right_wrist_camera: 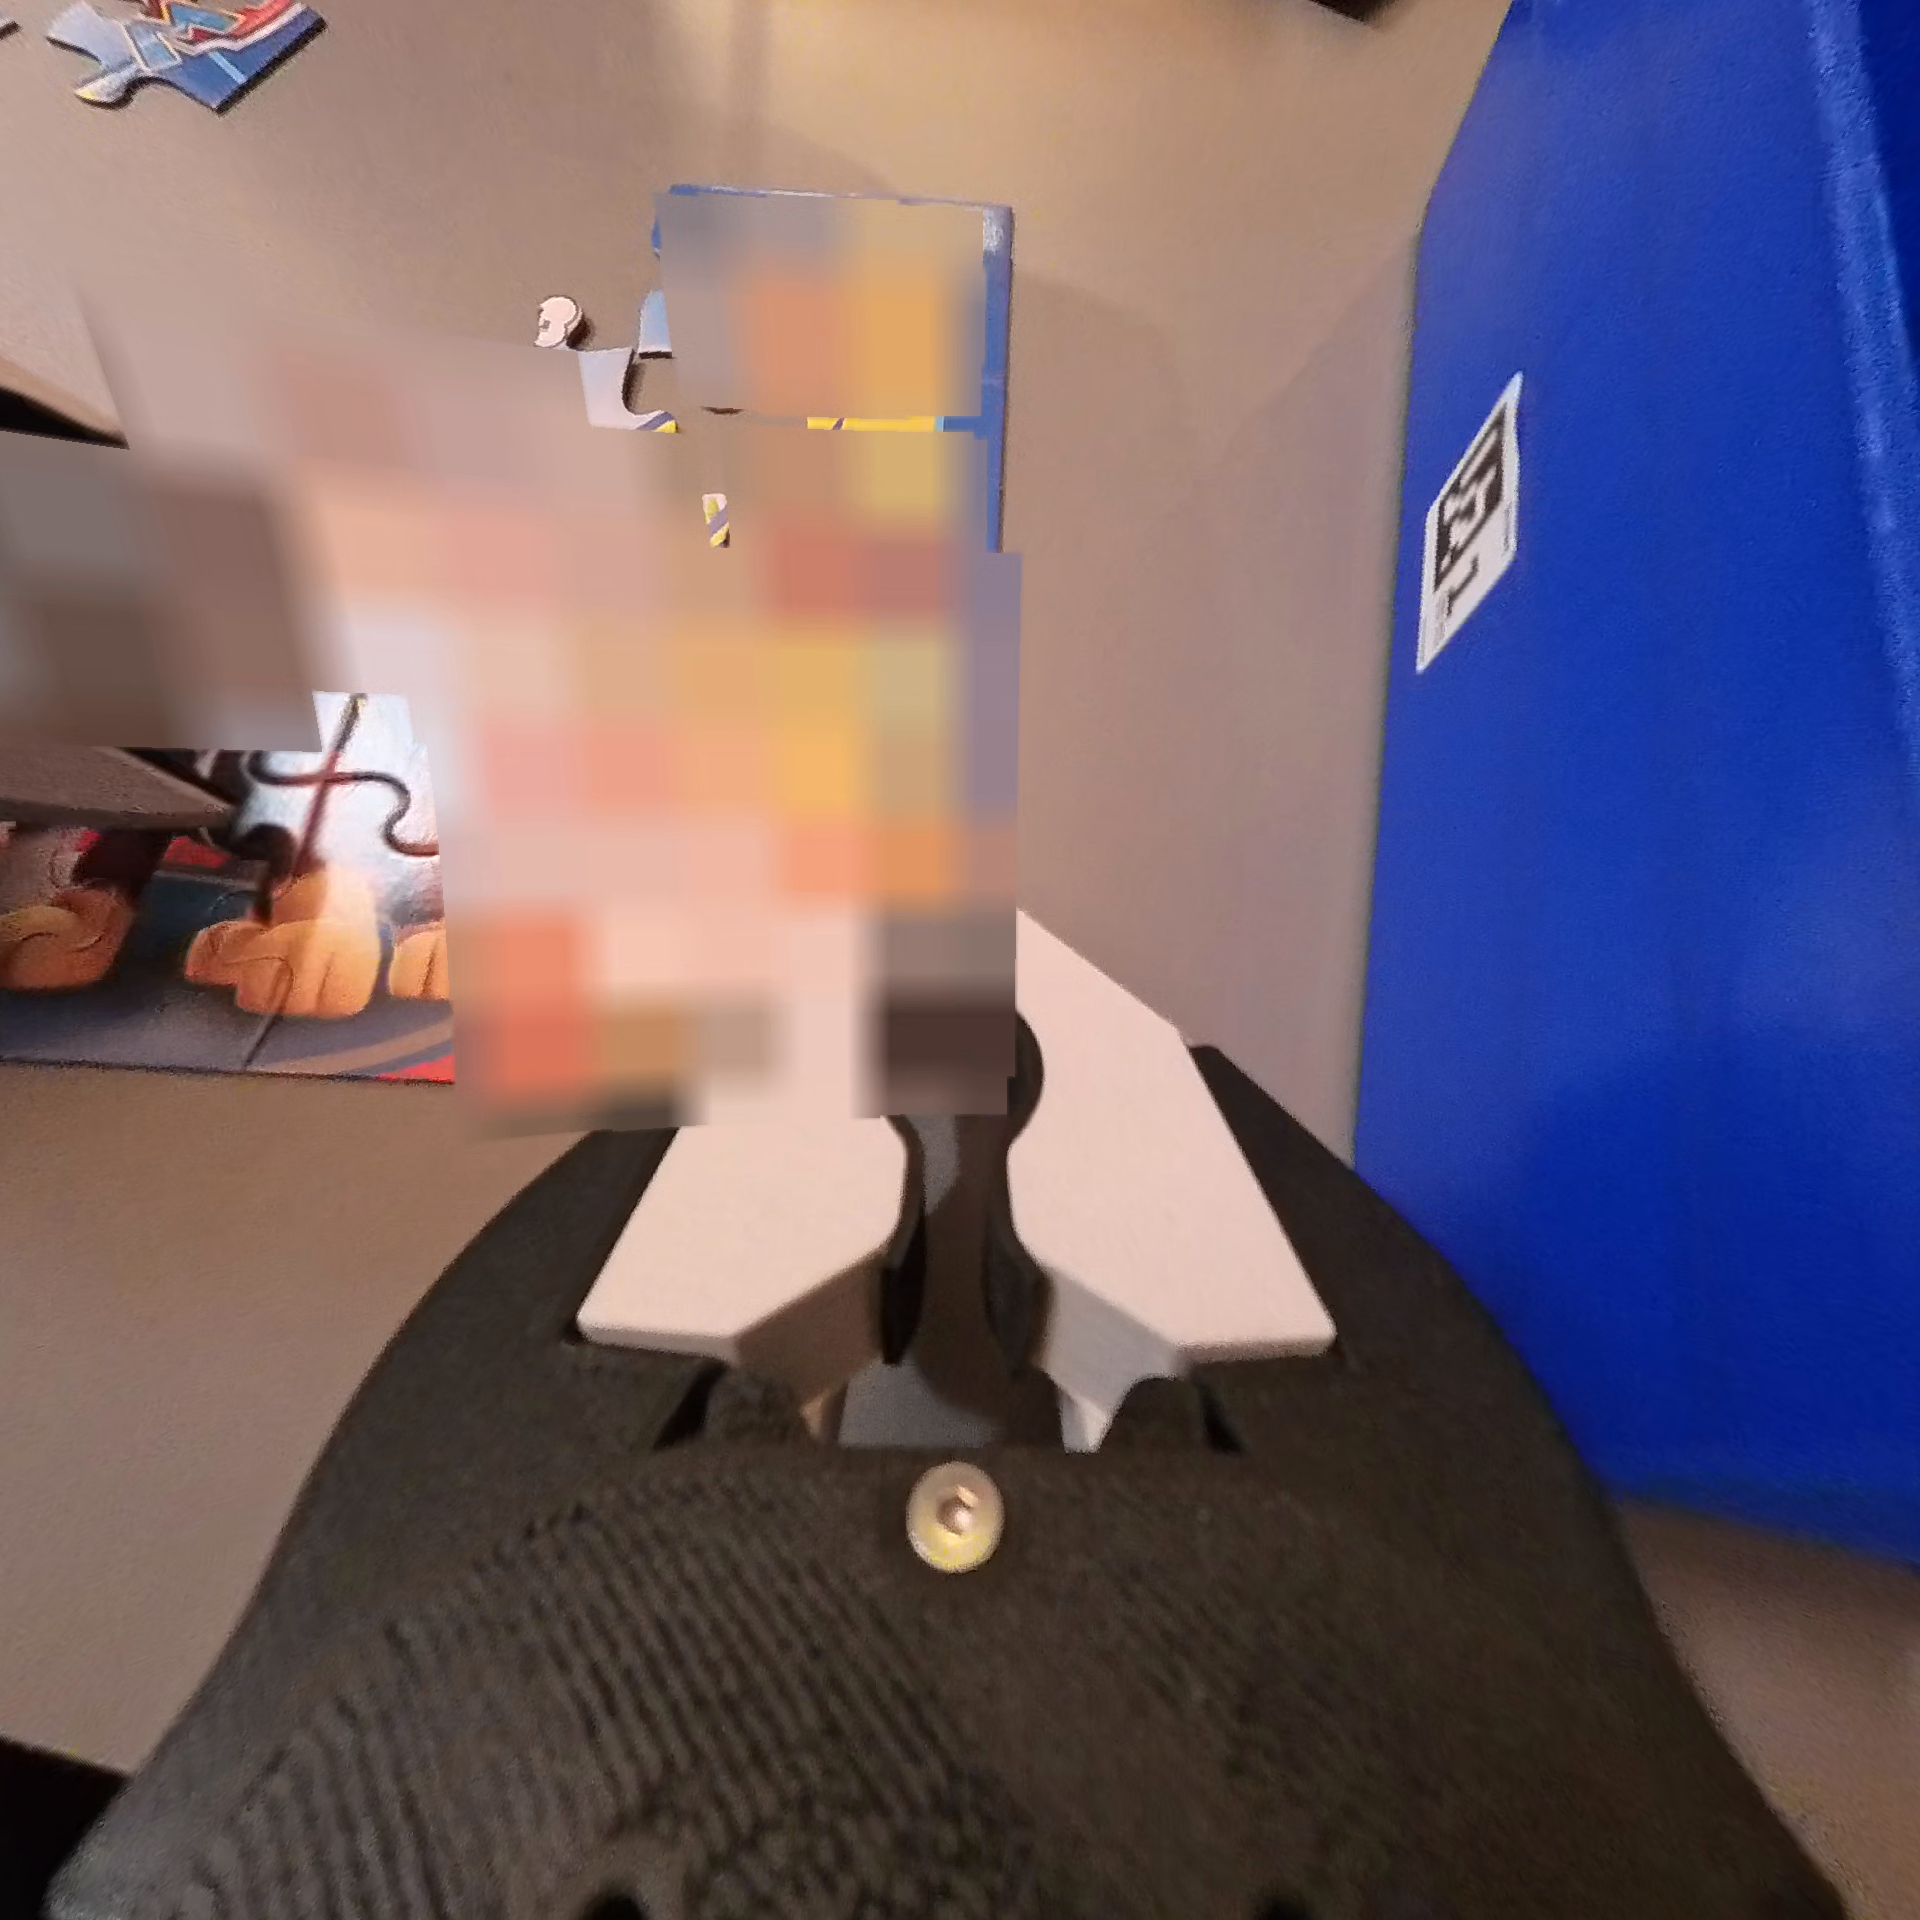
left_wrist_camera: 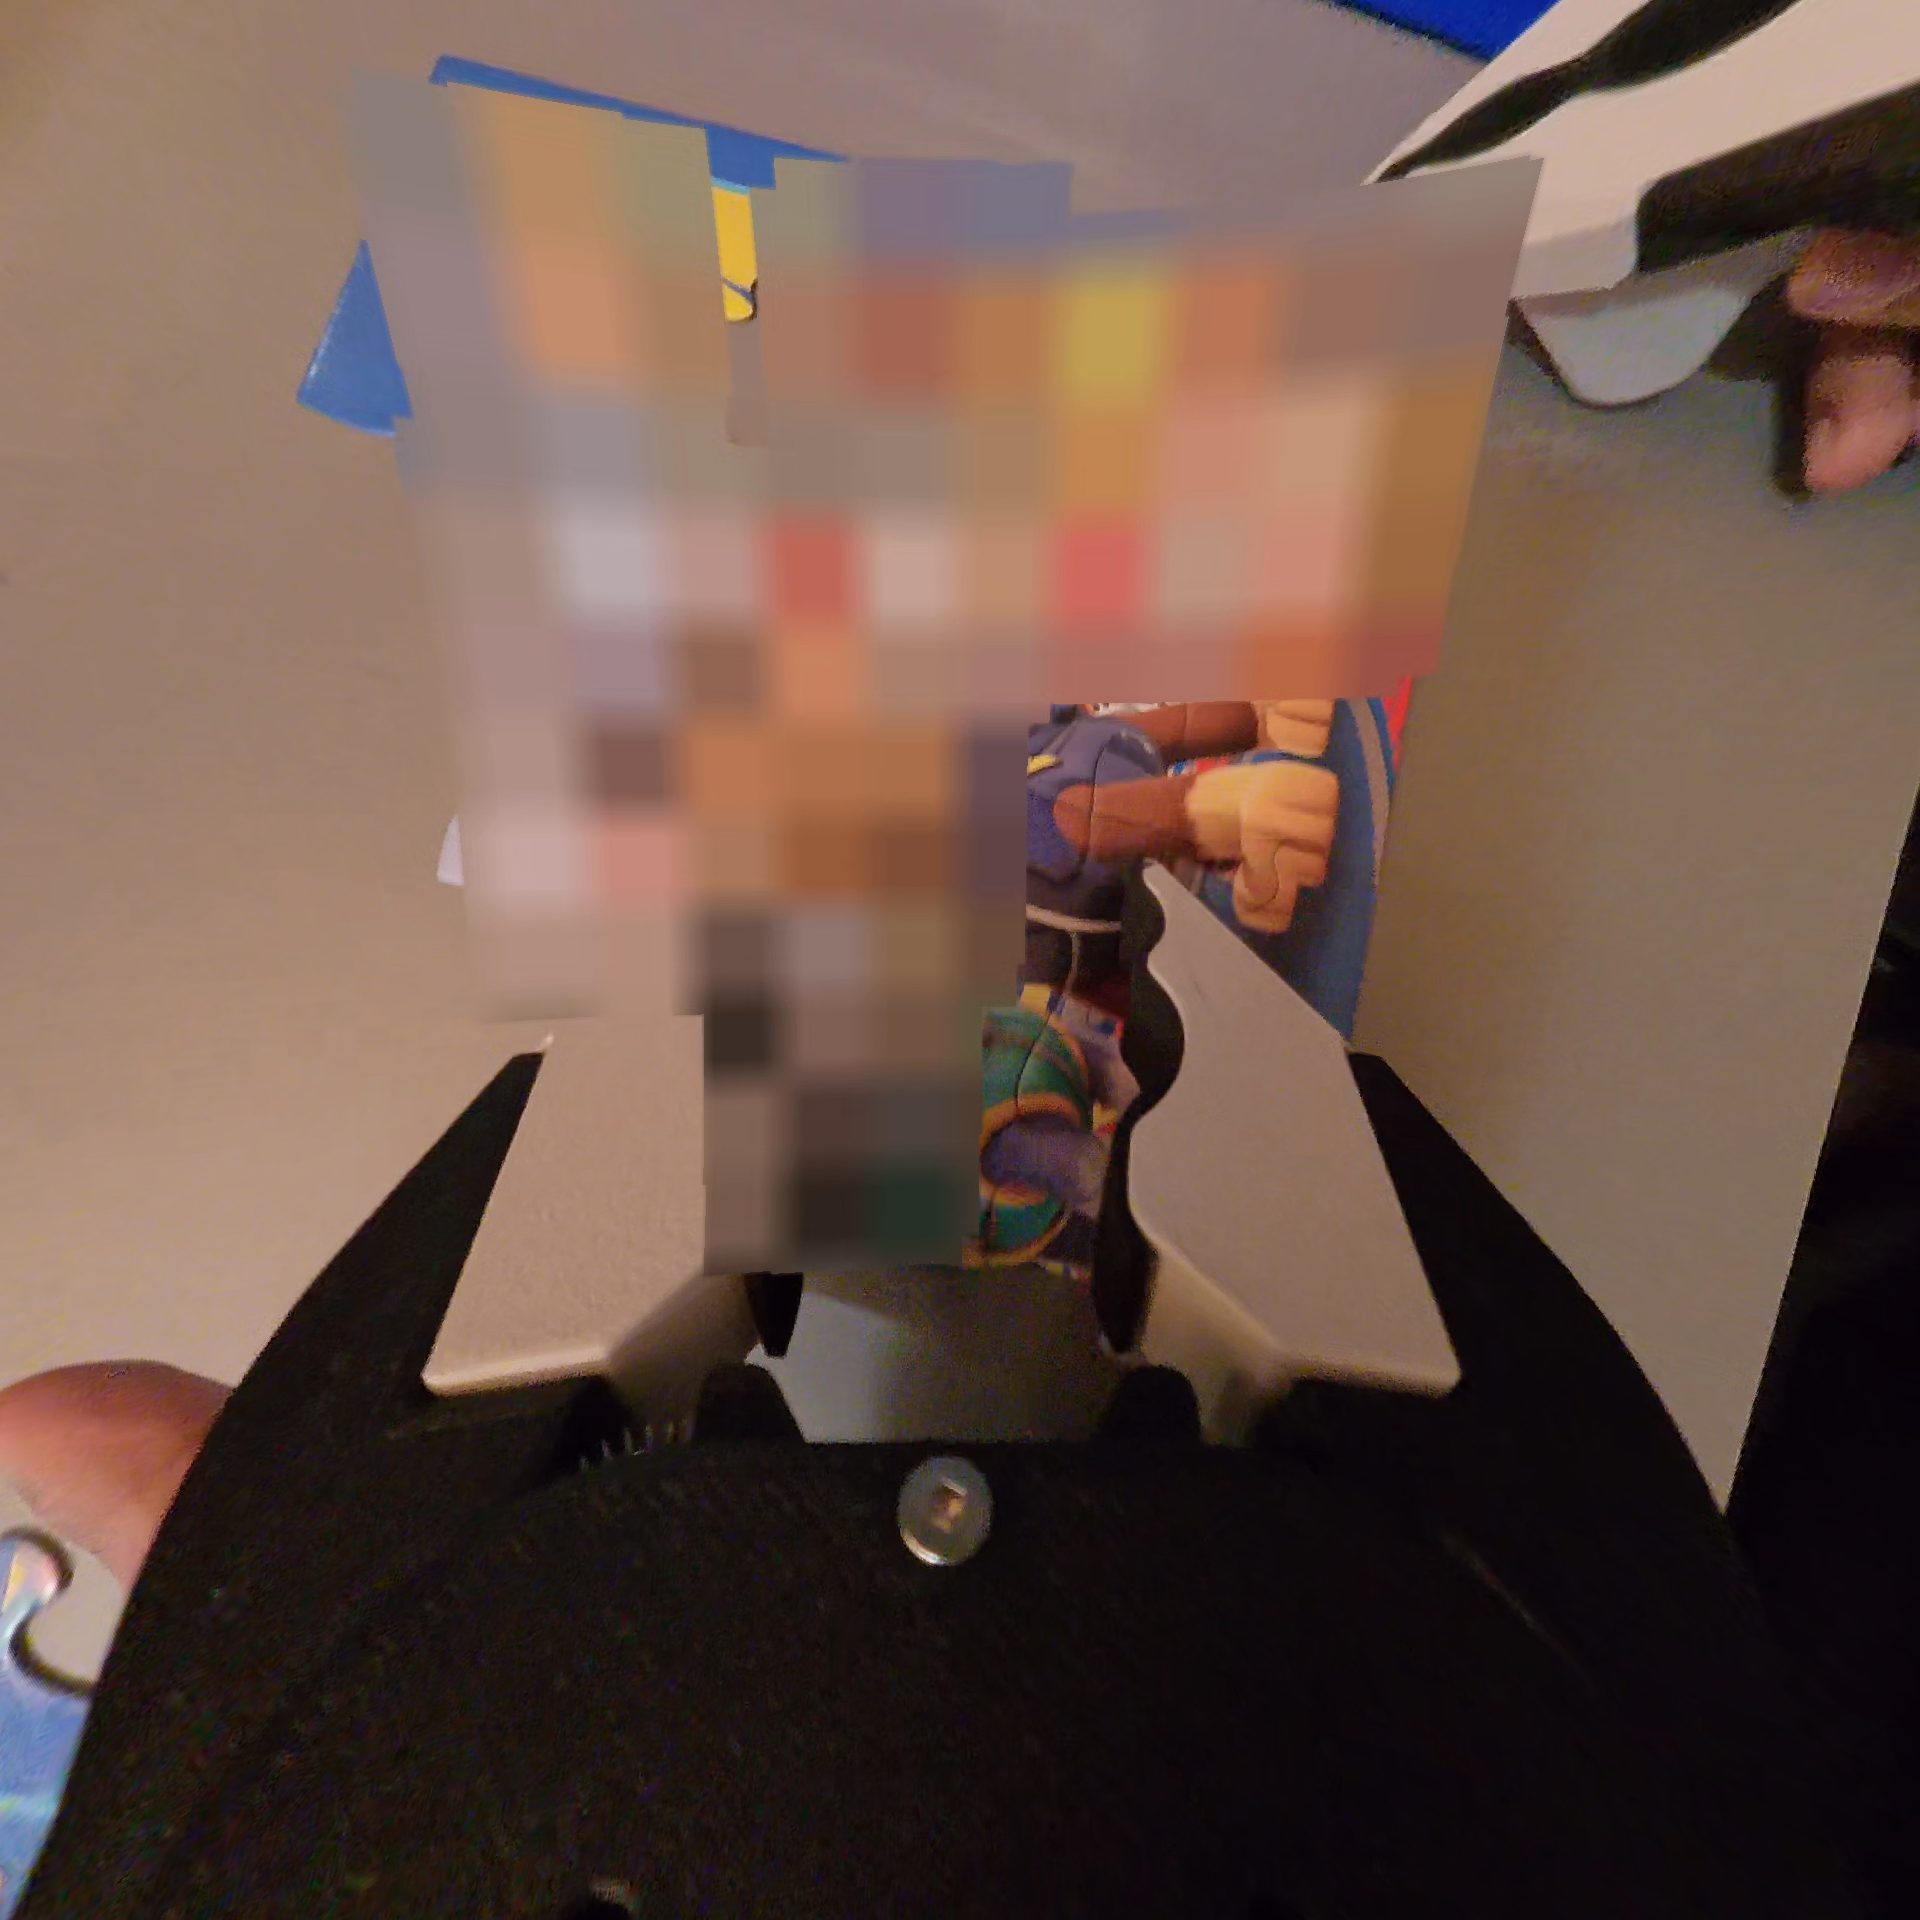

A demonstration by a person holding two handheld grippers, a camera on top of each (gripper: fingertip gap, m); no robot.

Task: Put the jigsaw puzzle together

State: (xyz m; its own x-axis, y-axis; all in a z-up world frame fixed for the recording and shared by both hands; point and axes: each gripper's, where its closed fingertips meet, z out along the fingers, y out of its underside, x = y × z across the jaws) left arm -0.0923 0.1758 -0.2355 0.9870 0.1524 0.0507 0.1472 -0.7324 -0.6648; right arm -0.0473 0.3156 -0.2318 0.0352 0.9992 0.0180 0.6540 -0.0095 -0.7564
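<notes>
Puzzle (left_wrist_camera: 1195,831) under left tongs (left_wrist_camera: 914,935), fingers spread; blue box (right_wrist_camera: 1662,831) beside right tongs.

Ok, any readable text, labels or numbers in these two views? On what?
On the white sticker on the blue plastic bin: black marks, too blurred to read.
On the colourful cartoon jigsaw puzzle: no readable text showing.
Nothing else bears writing.

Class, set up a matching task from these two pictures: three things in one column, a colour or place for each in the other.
Things:
1. box
2. loose puzzle pieces
3. table

Descriptions:
A. beige
B. blue, with a black-and-white sticker
C. top left corner of the right wrist view

Pairs: 1-B, 2-C, 3-A
</notes>
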